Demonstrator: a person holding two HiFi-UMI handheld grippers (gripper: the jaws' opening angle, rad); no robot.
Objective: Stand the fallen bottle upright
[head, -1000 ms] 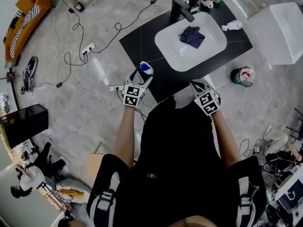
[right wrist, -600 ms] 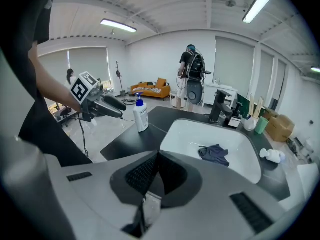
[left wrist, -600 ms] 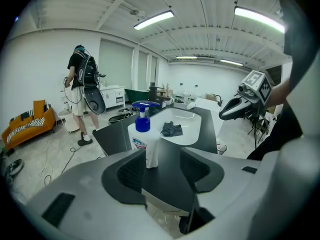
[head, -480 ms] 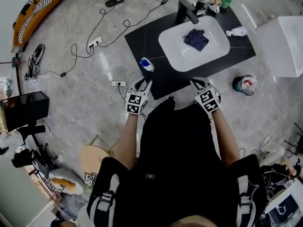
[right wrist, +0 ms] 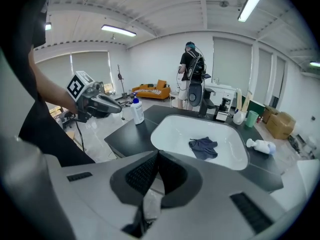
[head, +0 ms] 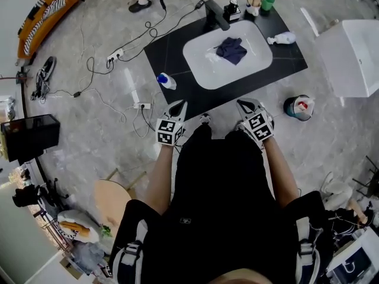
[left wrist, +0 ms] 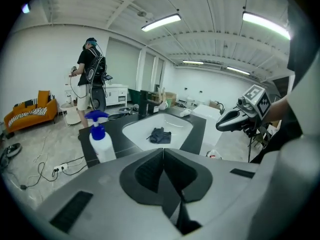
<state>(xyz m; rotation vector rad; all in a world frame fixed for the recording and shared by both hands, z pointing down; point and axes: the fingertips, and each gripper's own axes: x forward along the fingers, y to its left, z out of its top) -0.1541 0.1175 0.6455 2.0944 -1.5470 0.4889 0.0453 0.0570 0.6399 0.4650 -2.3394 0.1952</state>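
Observation:
A white pump bottle with a blue top [head: 166,81] stands upright at the near left corner of the black counter [head: 169,43]; it also shows in the left gripper view [left wrist: 100,144] and the right gripper view [right wrist: 137,111]. My left gripper [head: 179,105] hangs short of the counter edge, apart from the bottle. Its jaws [left wrist: 163,151] have just been closing and now meet with nothing between them. My right gripper [head: 244,105] is shut and empty [right wrist: 158,154], also off the counter's near edge.
A white sink [head: 198,64] with a dark cloth [head: 231,49] is set in the counter. A second white bottle [head: 281,38] lies on its side at the right end. At the back stand a faucet [head: 214,13] and a green cup [head: 267,3]. A bin [head: 298,107] and cables are on the floor.
The left gripper, which stood open around the bottle, has let go, drawn back toward me and shut. The bottle stays standing. The right gripper also drew back a little.

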